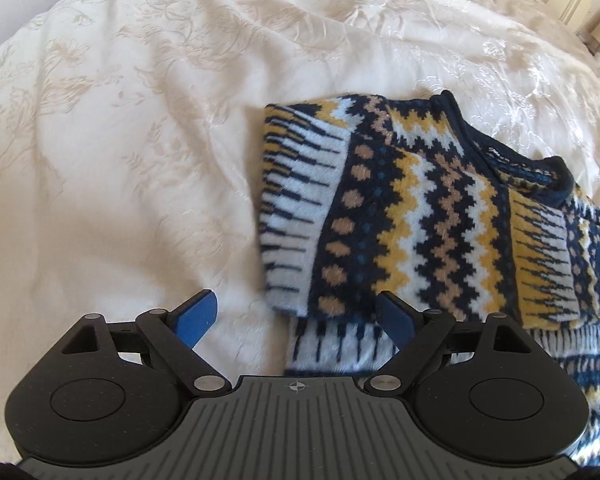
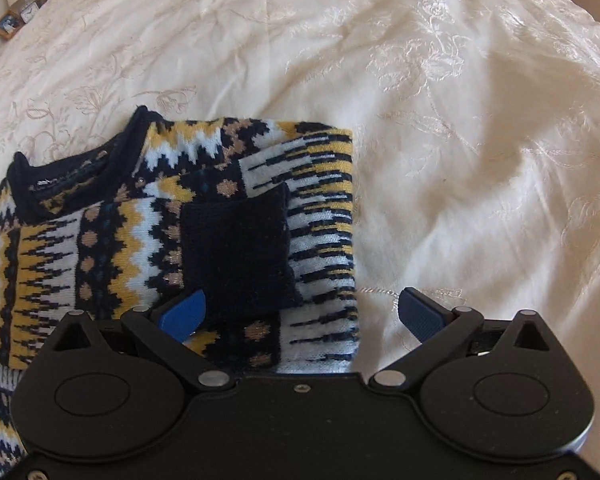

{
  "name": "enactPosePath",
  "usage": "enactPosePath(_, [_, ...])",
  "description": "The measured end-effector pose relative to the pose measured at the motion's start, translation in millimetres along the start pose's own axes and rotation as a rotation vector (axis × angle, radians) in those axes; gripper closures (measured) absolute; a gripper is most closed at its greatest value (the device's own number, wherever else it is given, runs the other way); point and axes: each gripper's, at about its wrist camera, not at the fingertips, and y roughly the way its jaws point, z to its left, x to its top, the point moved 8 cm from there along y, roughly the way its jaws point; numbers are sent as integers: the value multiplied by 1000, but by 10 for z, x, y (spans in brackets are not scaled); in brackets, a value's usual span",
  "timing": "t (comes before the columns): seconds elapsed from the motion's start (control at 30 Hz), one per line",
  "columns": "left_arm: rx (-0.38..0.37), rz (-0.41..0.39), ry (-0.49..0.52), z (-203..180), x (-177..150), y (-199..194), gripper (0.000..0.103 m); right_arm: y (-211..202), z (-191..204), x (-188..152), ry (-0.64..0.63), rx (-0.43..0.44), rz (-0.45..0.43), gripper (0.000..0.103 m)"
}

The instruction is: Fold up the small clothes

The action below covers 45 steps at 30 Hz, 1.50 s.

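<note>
Lying on a cream embroidered bedspread [image 1: 132,128]: one small knitted jumper [image 1: 412,216], navy, mustard, white and tan in zigzag and diamond bands, navy rolled collar [image 2: 80,176] at the far edge.

Condition, left side: sleeve [image 1: 296,208] turned in over the body, its outer edge making a fairly straight vertical fold line.

Condition, right side: sleeve likewise turned in across the chest, its plain navy cuff [image 2: 236,248] resting flat on the patterned front; the outer edge here is also straight.

Condition, lower part: the hem end runs under both tools toward the near edge of each view and appears not yet folded up, though little of it shows.

Left gripper [image 1: 296,320]: fingers spread wide, nothing between them, poised above the near left corner of the jumper; the right blue pad [image 1: 396,320] is over the knit, the left one over bare bedspread.

Right gripper [image 2: 300,314]: also spread wide and holding nothing, straddling the jumper's right edge just below the cuff.

Progress, as judged: both sleeve folds done; the bottom-to-collar fold remains, then any tidying.

Other items: picture frame [image 2: 7,24] and small bottles on a bedside surface, far corner.
</note>
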Motion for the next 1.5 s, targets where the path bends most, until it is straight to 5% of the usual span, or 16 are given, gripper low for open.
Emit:
enactPosePath(0.3, [-58,64,28,197,-621,-293,17,-550,19,-536,12,72,-16,1])
enactPosePath(0.8, [-203,113,163,-45,-1700,-693,17,-1033,34,-2041,27,220,114,1])
enactPosePath(1.17, [-193,108,124,-256,-2482,-802,17,-1036,-49,-2640,-125,321,185,1])
enactPosePath(1.5, [-163,62,74,-306,-2646,-750,16,-877,-117,-2924,-142,372,228,1])
